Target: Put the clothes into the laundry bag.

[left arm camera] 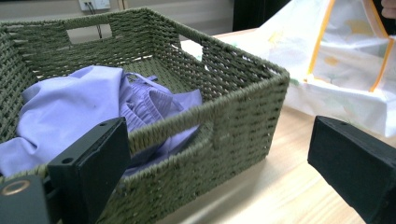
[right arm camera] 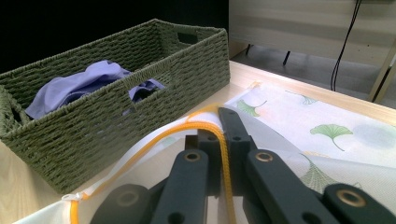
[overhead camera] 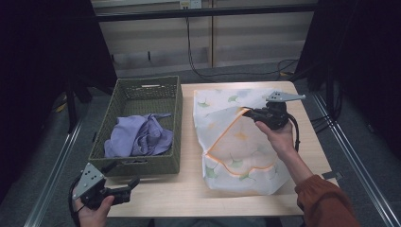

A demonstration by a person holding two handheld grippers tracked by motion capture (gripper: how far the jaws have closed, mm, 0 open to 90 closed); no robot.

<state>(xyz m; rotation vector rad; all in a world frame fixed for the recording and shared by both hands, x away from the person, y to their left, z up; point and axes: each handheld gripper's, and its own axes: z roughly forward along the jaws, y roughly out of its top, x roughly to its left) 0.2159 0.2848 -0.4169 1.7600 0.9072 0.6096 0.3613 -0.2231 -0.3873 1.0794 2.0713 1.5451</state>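
A white mesh laundry bag [overhead camera: 236, 142] with ginkgo leaf print and an orange-trimmed mouth lies on the right half of the table. My right gripper [overhead camera: 247, 112] is shut on the orange rim [right arm camera: 225, 144] of the bag's mouth and holds it lifted. A green woven basket [overhead camera: 171, 127] stands on the left half with crumpled purple clothes [overhead camera: 139, 135] inside. My left gripper [overhead camera: 124, 182] hangs open at the table's near left corner, just in front of the basket's near wall [left arm camera: 210, 154], with nothing between its fingers [left arm camera: 88, 163].
The wooden table [overhead camera: 189, 194] has bare strips along the near edge and right side. Metal rails run on the floor at both sides. Cables [overhead camera: 198, 61] trail across the floor behind the table.
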